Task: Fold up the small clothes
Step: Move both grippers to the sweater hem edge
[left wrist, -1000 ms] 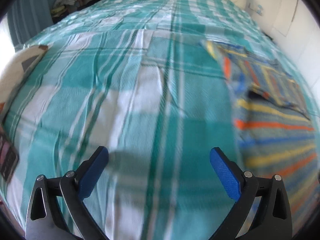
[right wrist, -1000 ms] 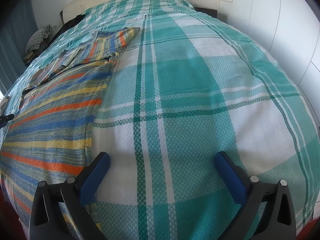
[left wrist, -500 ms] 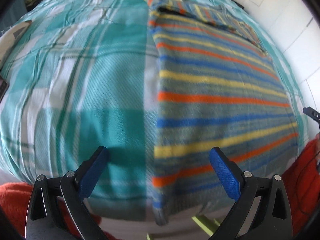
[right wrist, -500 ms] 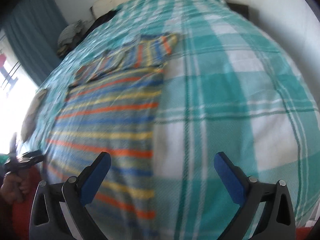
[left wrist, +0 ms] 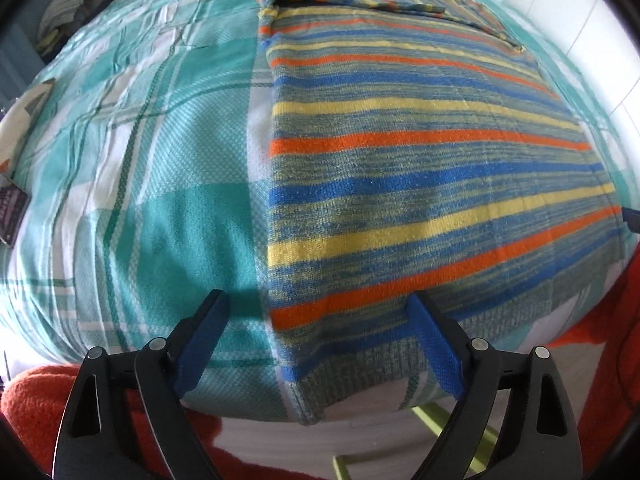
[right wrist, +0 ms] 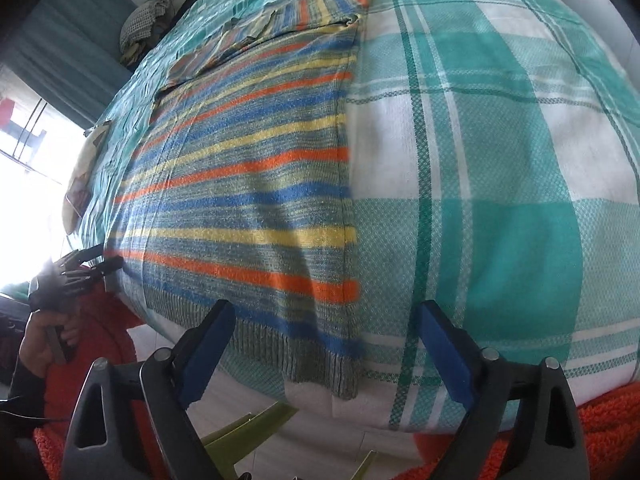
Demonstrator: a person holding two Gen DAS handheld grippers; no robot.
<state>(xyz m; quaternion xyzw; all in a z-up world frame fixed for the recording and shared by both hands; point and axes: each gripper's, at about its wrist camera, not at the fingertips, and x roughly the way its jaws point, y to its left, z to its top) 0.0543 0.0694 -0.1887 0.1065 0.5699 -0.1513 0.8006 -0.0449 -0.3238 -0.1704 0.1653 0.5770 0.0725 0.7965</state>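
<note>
A striped knit sweater in blue, yellow, orange and grey lies flat on a teal and white plaid bed cover, its ribbed hem hanging over the near bed edge. Its sleeves are folded across the far end. My left gripper is open and empty, hovering just above the hem's left corner. In the right wrist view the sweater fills the left half, on the plaid bed cover. My right gripper is open and empty over the hem's right corner. The left gripper shows at the far left edge.
Orange fuzzy fabric sits below the bed edge on both sides. A green frame stands on the floor under the bed edge. A pile of clothes lies at the far end. Small flat items lie on the bed's left side.
Both grippers have pulled back toward the near bed edge and turned toward the sweater, which now sits between each pair of fingers. Both stay open.
</note>
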